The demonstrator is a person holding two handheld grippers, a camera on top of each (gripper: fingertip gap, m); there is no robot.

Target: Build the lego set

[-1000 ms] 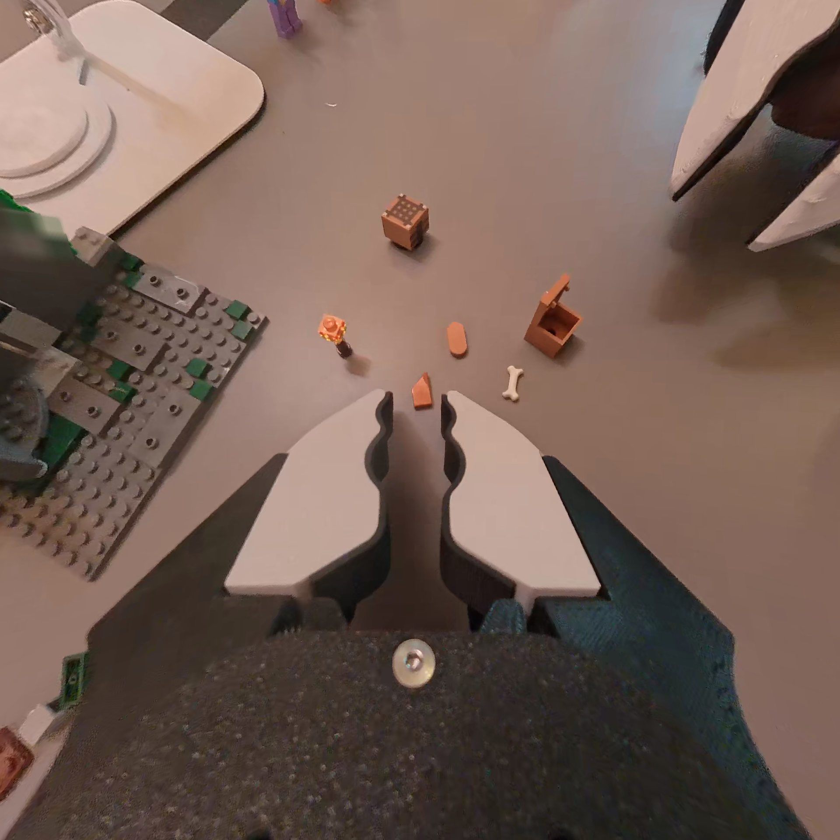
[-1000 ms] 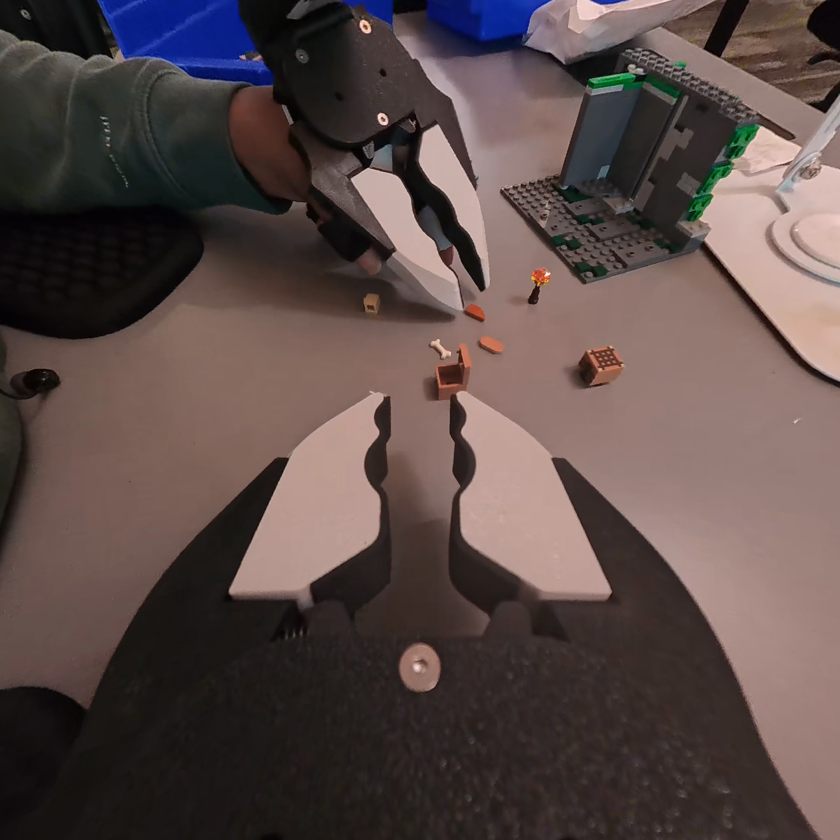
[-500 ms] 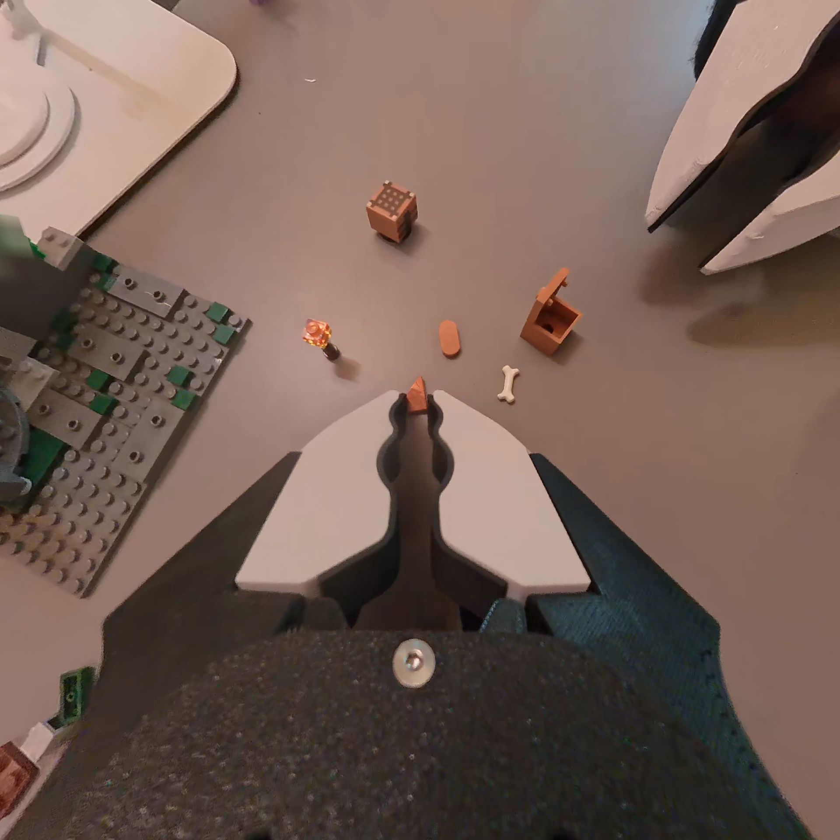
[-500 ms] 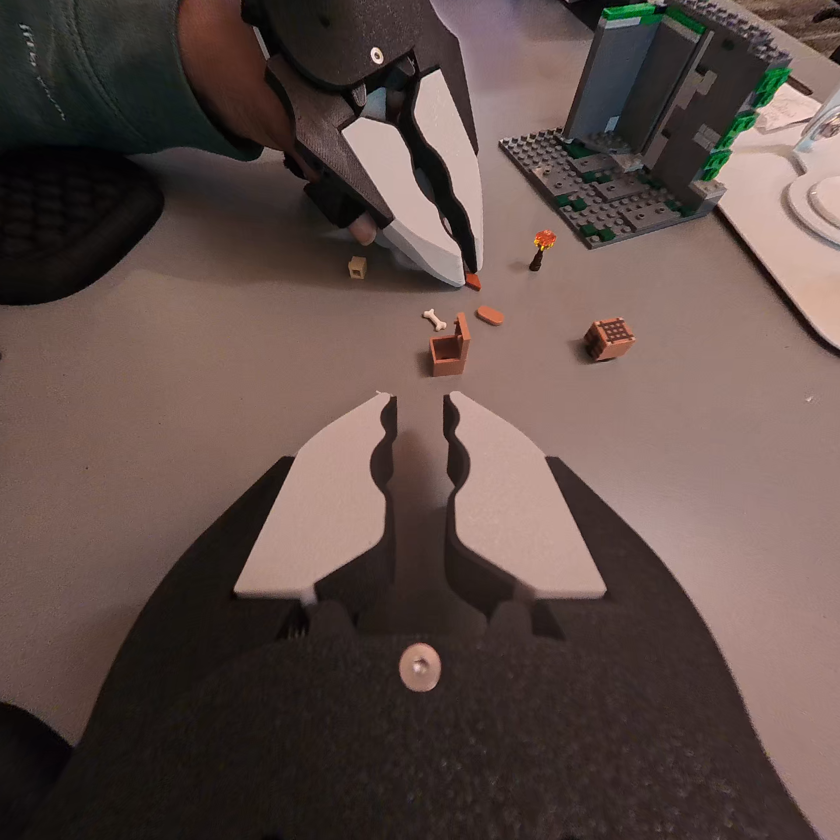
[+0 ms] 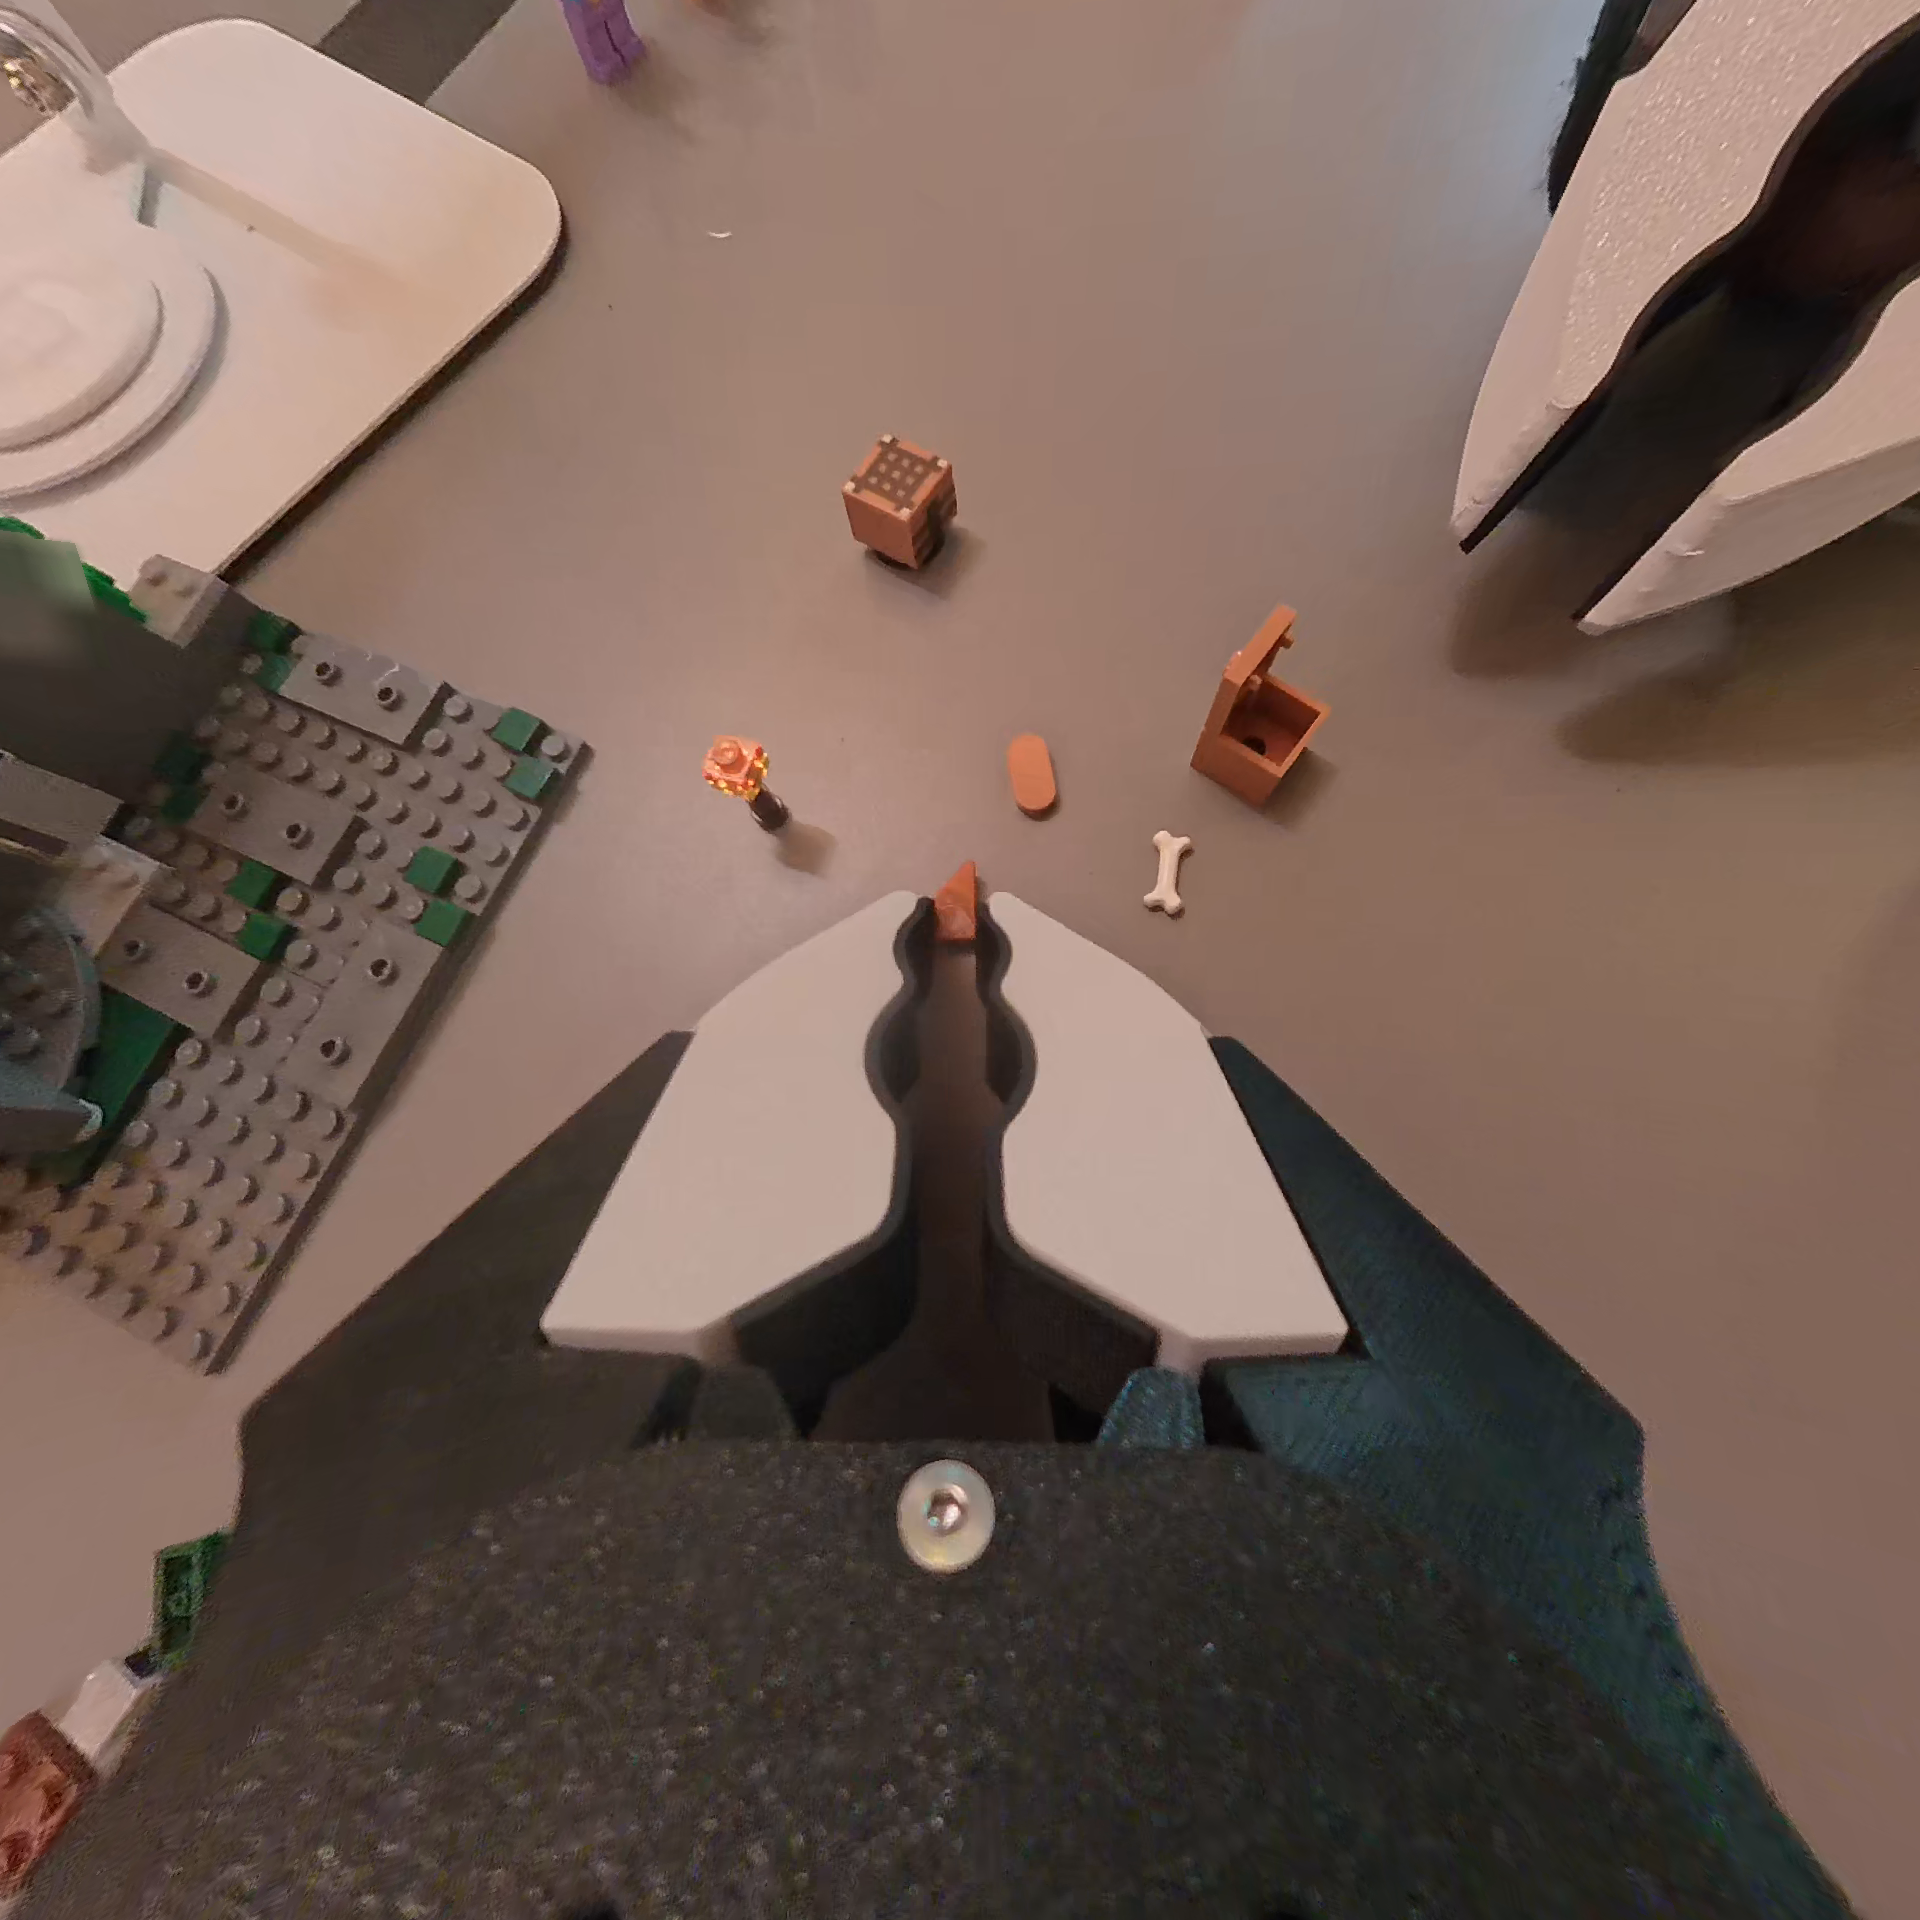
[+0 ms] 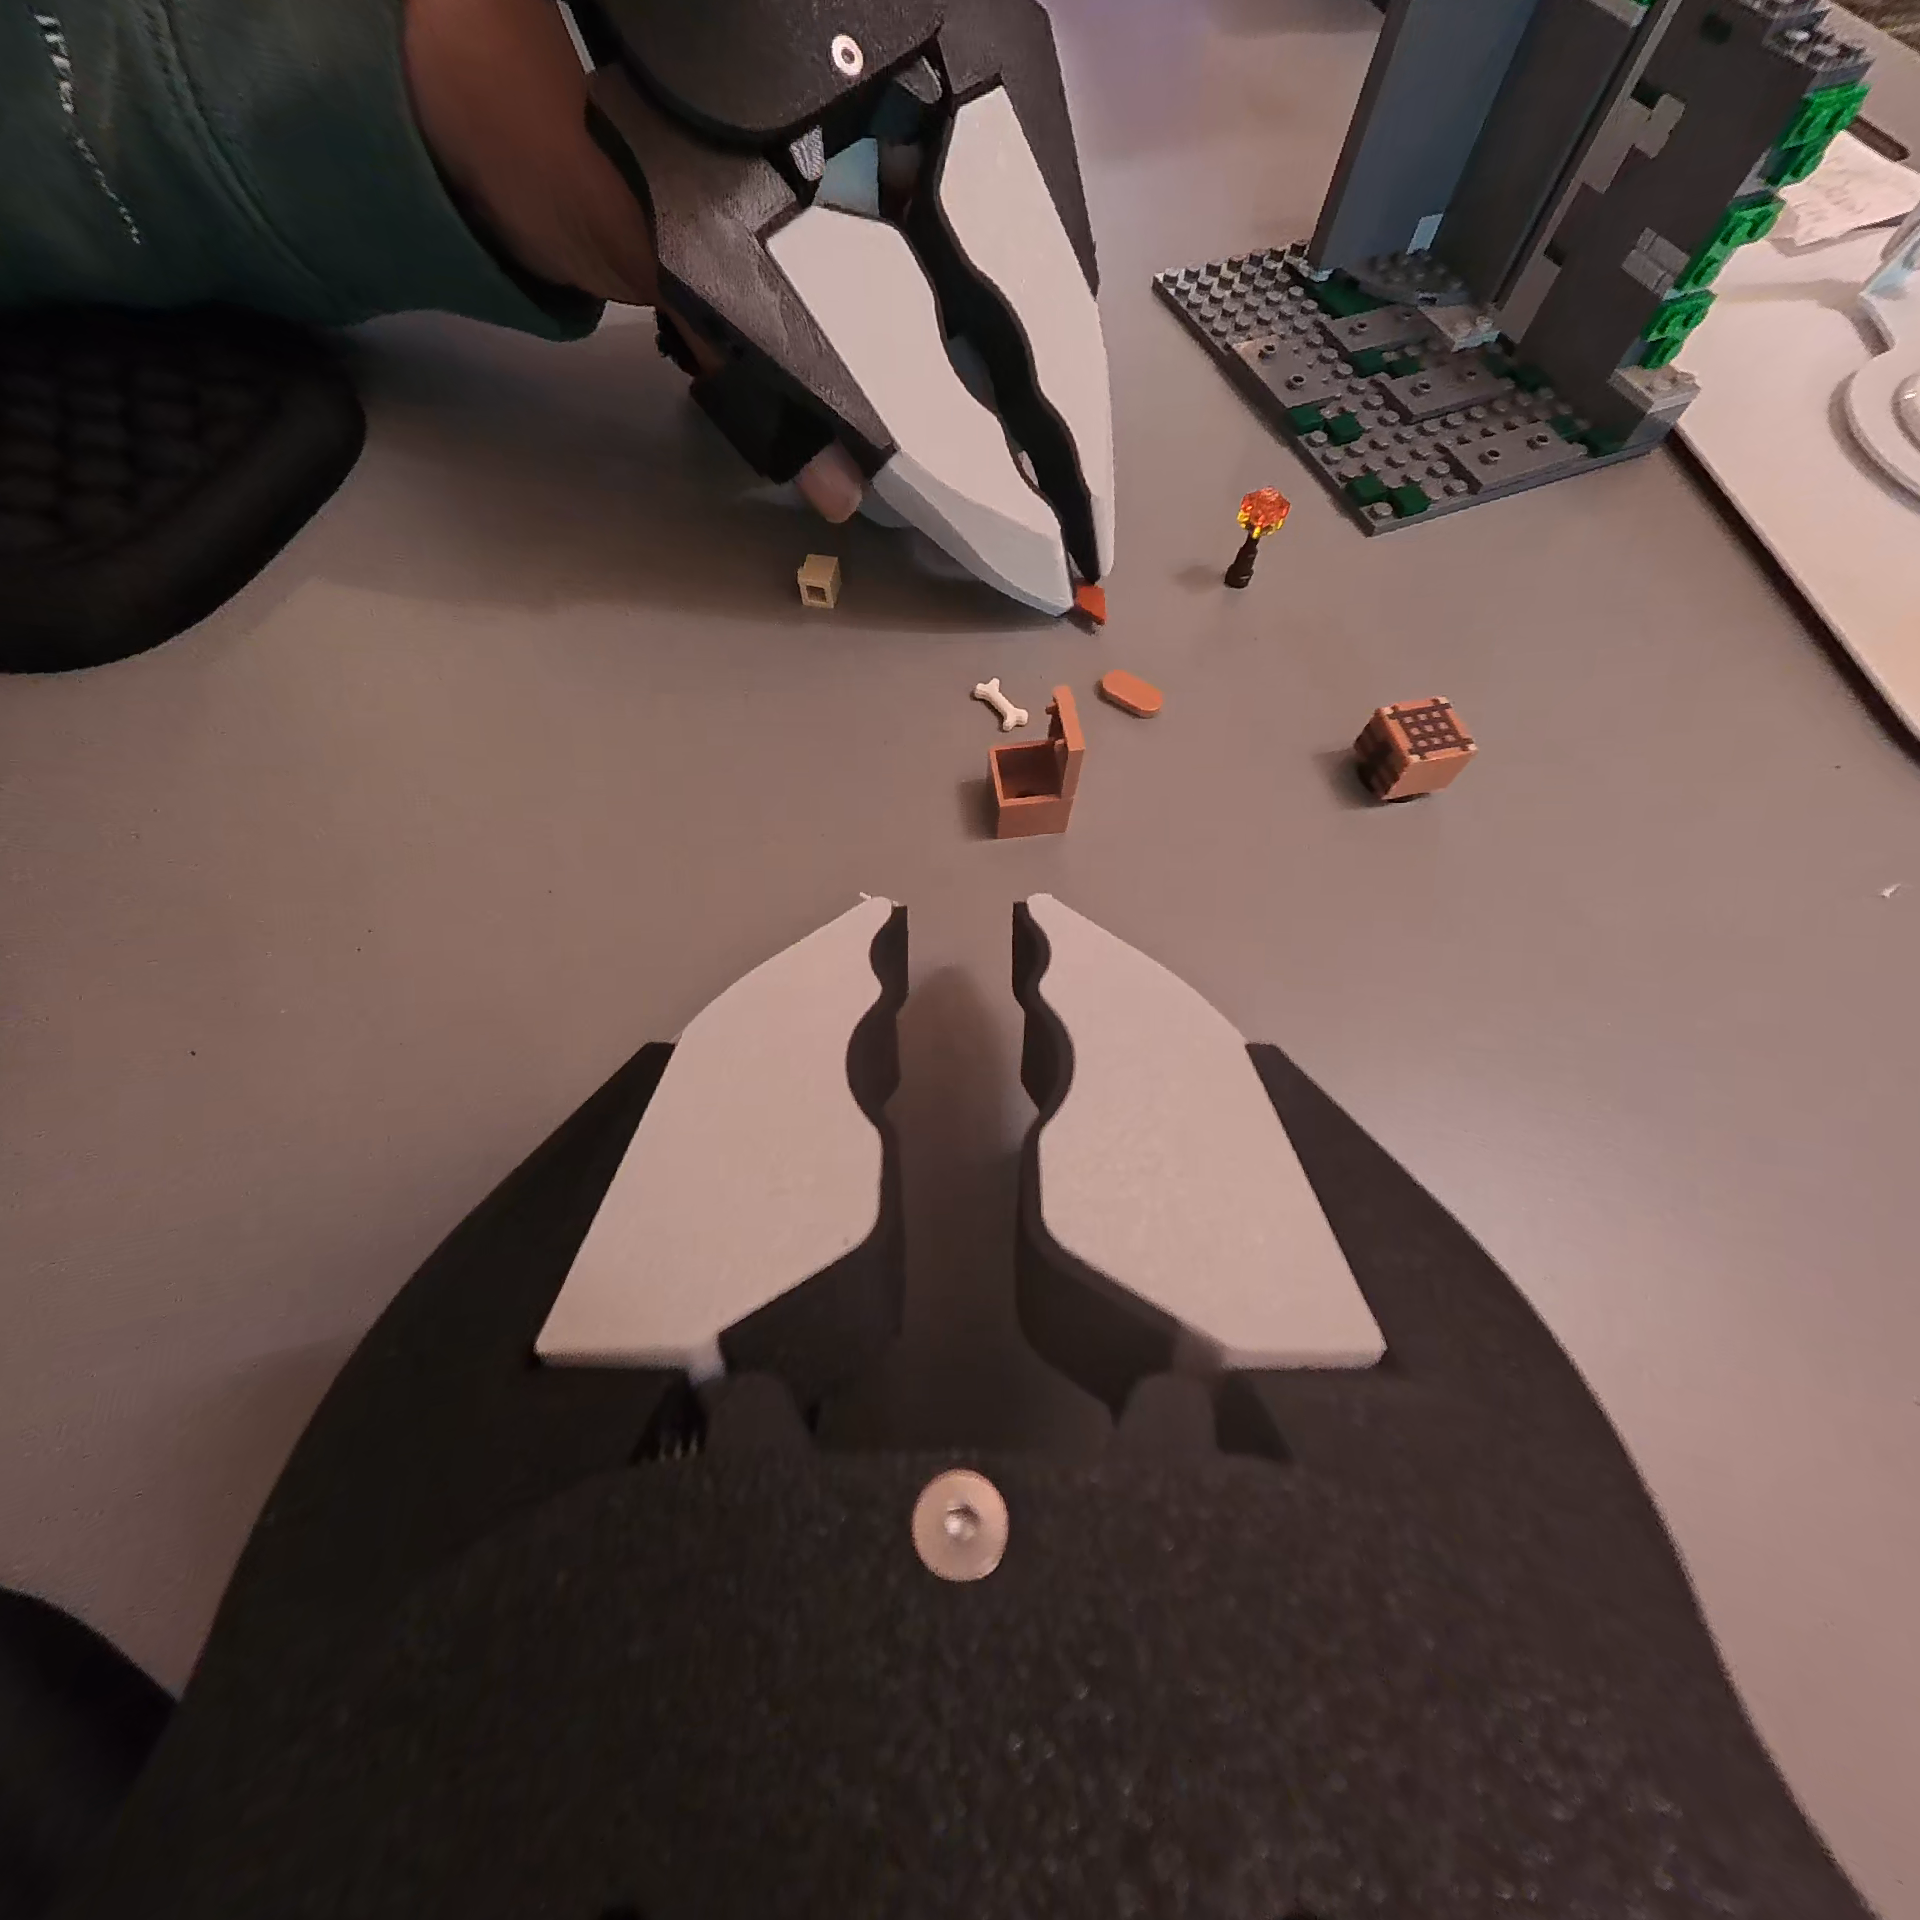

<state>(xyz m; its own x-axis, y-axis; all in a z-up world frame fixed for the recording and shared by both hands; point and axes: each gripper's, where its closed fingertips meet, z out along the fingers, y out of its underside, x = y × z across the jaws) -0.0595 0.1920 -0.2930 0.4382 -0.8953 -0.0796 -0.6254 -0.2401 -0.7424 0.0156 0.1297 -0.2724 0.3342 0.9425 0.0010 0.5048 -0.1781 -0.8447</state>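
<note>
My left gripper (image 5: 957,906) is shut on a small orange-brown wedge piece (image 5: 958,906) at its fingertips, low over the grey table; it also shows in the right wrist view (image 6: 1089,603). Ahead lie a brown oval tile (image 5: 1032,774), a white bone (image 5: 1167,871), an open brown chest (image 5: 1255,727), a torch (image 5: 740,774) and a brown crafting cube (image 5: 899,499). My right gripper (image 6: 956,906) is open and empty, just short of the chest (image 6: 1032,774). The grey and green build (image 6: 1538,260) stands on its baseplate (image 5: 312,914) at the left.
A white board (image 5: 260,260) lies at the far left beyond the baseplate. A small tan piece (image 6: 818,579) sits beside the left gripper. A person's sleeve (image 6: 208,156) and a black mat (image 6: 125,468) lie at the right view's left. A purple figure (image 5: 603,42) stands far off. The grippers' ends are close to 11 cm from one another. The right gripper is farther from the torch (image 5: 740,774), some 12 cm, than the left, some 4 cm. The chest (image 6: 1032,774) sits 4 cm or so from the ends of my right fingers. The left camera catches it too, in the left wrist view (image 5: 1268,712).
My left gripper closed on the orange-brown wedge piece that lay between its open fingertips. My right gripper moved closer to the chest and stayed open.
</note>
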